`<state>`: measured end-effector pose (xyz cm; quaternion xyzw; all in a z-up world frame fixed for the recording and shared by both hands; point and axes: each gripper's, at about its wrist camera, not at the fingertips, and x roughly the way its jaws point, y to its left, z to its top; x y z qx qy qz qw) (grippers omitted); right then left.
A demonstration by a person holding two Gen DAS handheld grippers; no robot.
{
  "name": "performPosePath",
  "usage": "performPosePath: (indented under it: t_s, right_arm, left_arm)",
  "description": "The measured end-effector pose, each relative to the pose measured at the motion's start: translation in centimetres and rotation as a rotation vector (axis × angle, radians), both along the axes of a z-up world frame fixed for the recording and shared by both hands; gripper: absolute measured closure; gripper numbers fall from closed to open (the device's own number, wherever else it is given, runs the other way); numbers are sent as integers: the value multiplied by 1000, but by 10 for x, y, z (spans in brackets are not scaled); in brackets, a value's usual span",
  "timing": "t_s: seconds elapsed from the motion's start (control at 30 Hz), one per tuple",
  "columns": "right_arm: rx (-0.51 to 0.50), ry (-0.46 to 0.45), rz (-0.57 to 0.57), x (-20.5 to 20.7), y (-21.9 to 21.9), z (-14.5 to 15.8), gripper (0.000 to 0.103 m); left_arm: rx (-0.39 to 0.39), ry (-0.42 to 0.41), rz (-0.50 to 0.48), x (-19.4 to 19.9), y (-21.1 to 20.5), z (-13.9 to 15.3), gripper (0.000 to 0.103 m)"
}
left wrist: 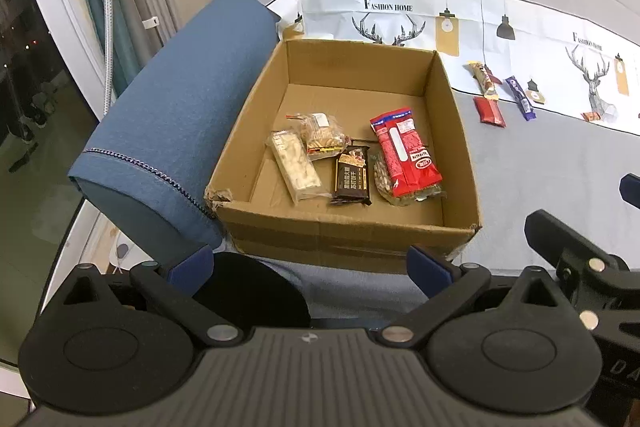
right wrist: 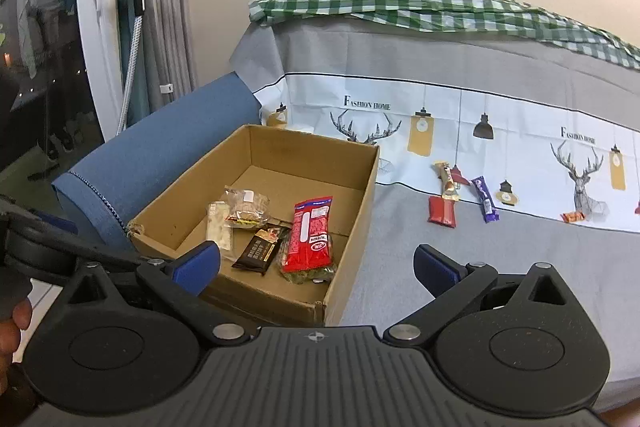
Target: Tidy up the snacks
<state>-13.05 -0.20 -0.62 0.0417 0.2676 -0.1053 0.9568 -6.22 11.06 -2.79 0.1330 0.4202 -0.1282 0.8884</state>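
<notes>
Roughly halfway, judging by the count. Left to right:

- Blue cushion (left wrist: 168, 115) butts against the box's left wall.
- Box (left wrist: 460, 131) sits on the grey cloth (right wrist: 500, 267) and holds five snacks: a pale nougat bar (left wrist: 296, 167), a clear cracker pack (left wrist: 322, 137) partly over it, a dark bar (left wrist: 352, 179), then a red pack (left wrist: 406, 151) lying on a nut bag (left wrist: 384, 183). All sit toward the near side; the far half of the floor is bare.
- Still out on the cloth, well right of the box: a gold bar (right wrist: 448, 181), a red bar (right wrist: 442, 211) just below it, a purple bar (right wrist: 485, 199), and a small orange candy (right wrist: 573, 216) further right. Something red at the far right edge is too cropped to identify.

Grippers: left gripper (left wrist: 310, 267) has fingers spread wide with nothing between them, near the box's front wall. Right gripper (right wrist: 316, 267) is also spread and empty, over the box's near right corner.

Left to do: four loose items into the box, likely right-hand work.
</notes>
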Motion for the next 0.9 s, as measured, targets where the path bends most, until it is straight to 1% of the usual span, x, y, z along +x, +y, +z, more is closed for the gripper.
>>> performPosePath:
  t_s: [0.3,0.57,0.73,0.9]
  right_arm:
    - [23,-40,-12,-18,1,6,1]
    - [41,-56,-21,-26,-4,8,1]
    - [61,-55,-29,-25,-10,5,1]
    - [81,-61,-58,-24,-23,1,1]
  left_arm:
    - [4,-37,-6,-18,0,10,0]
    - [18,-48,-13,-22,-5,12,0]
    - [43,-42,-29,-21,-15,8,0]
    - [82,-54,-71,-19,-36,7,0]
